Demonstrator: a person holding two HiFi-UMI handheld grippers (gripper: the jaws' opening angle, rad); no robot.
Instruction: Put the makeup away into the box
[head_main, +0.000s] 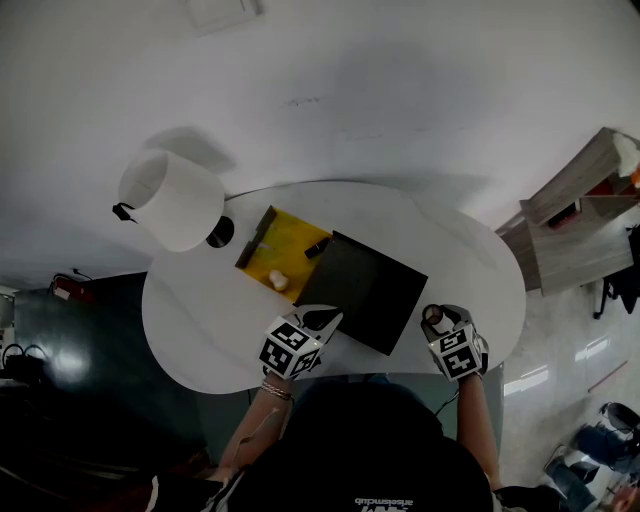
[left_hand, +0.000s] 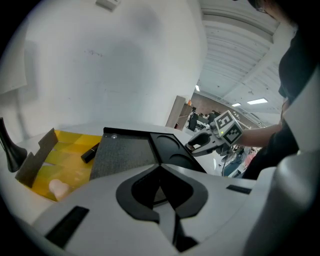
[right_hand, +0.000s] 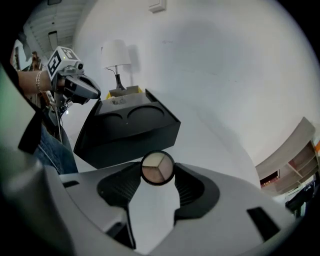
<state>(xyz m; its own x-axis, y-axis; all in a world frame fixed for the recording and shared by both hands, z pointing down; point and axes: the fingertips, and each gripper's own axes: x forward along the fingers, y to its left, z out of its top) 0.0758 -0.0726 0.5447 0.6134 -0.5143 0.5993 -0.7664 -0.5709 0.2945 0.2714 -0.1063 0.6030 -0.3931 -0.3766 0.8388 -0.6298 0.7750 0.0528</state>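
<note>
Makeup stow on white oval tabletop (head_main: 200, 320), items left to right.
White-shaded lamp (head_main: 170, 200) at far left edge; open yellow carton (head_main: 290, 235) holding black tube (head_main: 318, 247) and beige sponge (head_main: 278, 281); left tool (head_main: 322, 320) at near edge, tips together, empty; black box (head_main: 365, 285) mid-tabletop, two round recesses; right tool (head_main: 436, 320) near right edge, clamped on round three-shade eyeshadow compact (right_hand: 157, 167), clear of the box.

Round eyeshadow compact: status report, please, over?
Left gripper shut, beside black square box. Right gripper clamps round three-shade eyeshadow compact. Nothing between it and box.
</note>
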